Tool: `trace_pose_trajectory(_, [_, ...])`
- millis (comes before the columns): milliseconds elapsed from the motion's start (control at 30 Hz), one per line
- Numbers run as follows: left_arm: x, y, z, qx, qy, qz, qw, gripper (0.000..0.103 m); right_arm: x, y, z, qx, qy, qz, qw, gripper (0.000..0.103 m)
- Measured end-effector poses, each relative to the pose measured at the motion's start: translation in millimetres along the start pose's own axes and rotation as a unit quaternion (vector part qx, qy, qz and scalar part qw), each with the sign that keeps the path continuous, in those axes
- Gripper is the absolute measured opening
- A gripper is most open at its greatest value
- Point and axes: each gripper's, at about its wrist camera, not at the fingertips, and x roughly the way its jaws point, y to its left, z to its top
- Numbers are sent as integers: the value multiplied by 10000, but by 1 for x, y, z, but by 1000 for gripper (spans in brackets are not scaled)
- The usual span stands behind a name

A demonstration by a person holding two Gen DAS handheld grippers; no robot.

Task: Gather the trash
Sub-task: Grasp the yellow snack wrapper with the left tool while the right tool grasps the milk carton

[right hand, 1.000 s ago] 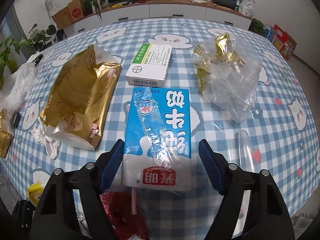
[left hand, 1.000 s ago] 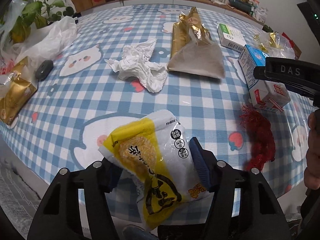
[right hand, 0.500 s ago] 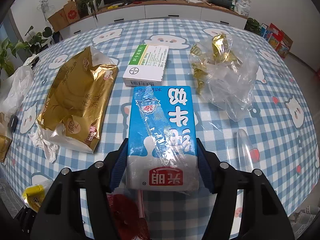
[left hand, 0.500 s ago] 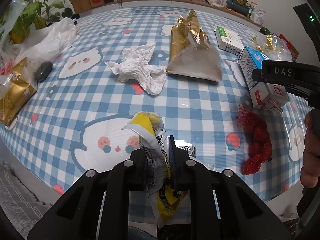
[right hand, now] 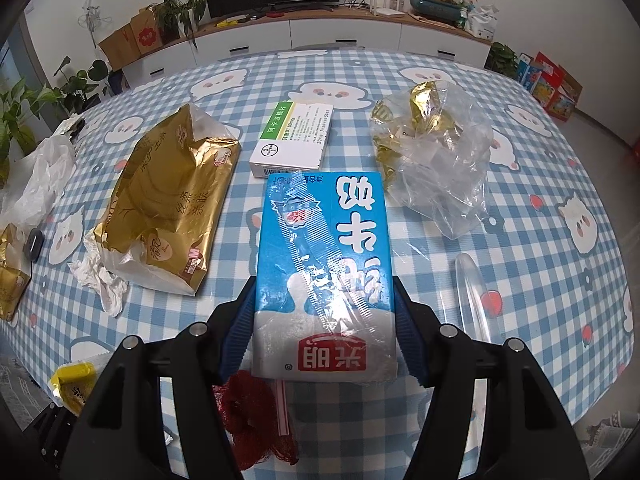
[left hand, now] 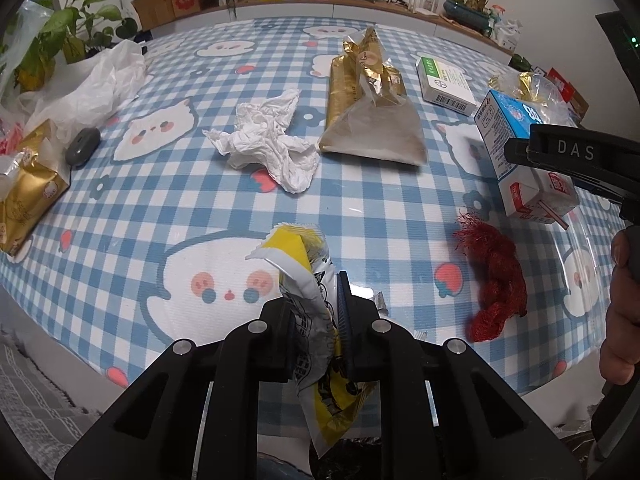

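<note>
**Now both grippers are clamped on their trash**

Compared with a second ago, the left gripper (left hand: 318,320) has gone from wide open around the yellow snack wrapper (left hand: 308,292) to pinched tight on it, the wrapper crumpled upright between the blue pads and sticking out above and below them, at the near edge of the checked tablecloth (left hand: 168,208). Likewise the right gripper (right hand: 324,332), whose fingers stood clear of the blue milk carton (right hand: 324,264) a second ago, now presses both pads against the carton's sides near its bottom end; since half a second ago little has changed in either grip.

Just below the carton in the right wrist view lie a red mesh net (right hand: 248,420) and the carton's striped straw (right hand: 282,408). The same net (left hand: 496,280) shows in the left wrist view, near the right gripper's black body.

Farther out, a crumpled white tissue (left hand: 268,144) lies mid-table, beside a gold bread bag (right hand: 168,208). Beyond the carton's far end sits a white-and-green medicine box (right hand: 294,140), touching or nearly touching it, and to its right a clear plastic bag with gold wrappers (right hand: 432,148). A clear plastic tube (right hand: 474,296) lies right of the carton. At the far left are a white plastic bag (left hand: 92,88) and a second gold packet (left hand: 24,188).
</note>
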Motion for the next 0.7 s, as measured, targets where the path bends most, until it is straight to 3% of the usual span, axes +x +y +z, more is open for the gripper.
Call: trace_pose_trajectory(700, [-36,-5,-7,76,-199,-145,9997,16,-44,-13,-29,123,-123,149,9997,60])
